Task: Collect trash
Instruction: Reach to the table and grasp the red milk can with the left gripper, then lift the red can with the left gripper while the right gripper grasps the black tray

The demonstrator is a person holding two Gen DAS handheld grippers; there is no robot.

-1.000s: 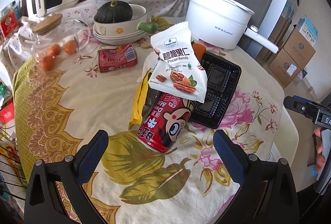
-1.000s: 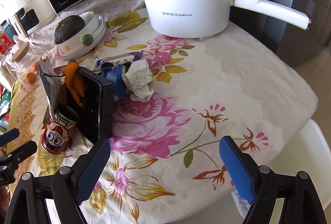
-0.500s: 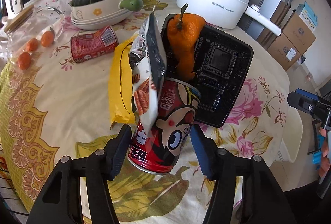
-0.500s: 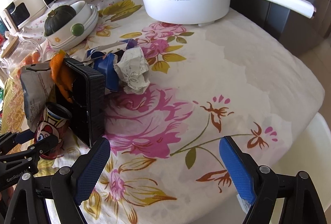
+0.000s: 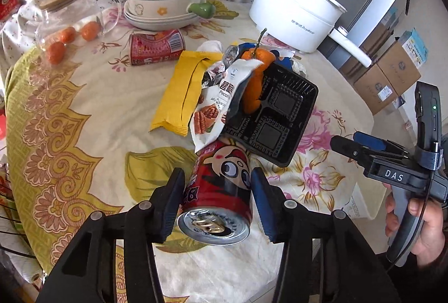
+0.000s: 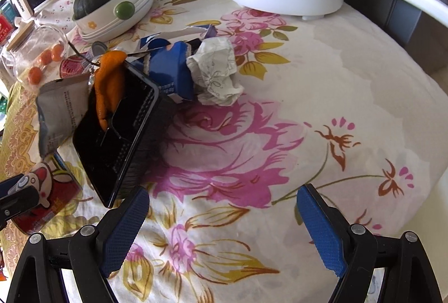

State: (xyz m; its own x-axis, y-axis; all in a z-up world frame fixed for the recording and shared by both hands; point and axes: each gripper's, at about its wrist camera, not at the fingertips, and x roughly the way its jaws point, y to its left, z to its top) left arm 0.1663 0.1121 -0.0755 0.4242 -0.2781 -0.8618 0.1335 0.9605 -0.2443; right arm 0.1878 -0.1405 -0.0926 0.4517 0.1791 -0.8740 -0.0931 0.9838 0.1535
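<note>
Closing in from both sides, the left gripper (image 5: 217,199) had its jaws drawn against the red drink can (image 5: 217,191), which lay tilted on the flowered tablecloth (image 5: 84,112) beneath a nut packet (image 5: 221,95) and black tray (image 5: 277,118). The right gripper (image 6: 222,221) hung spread and empty. The can looked light, thin-walled and slick; its mid-body seemed the safest hold.

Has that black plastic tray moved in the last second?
Yes. In the right wrist view the black plastic tray has tipped further off the flowered tablecloth, its raised edge swinging away from the blue carton.
</note>
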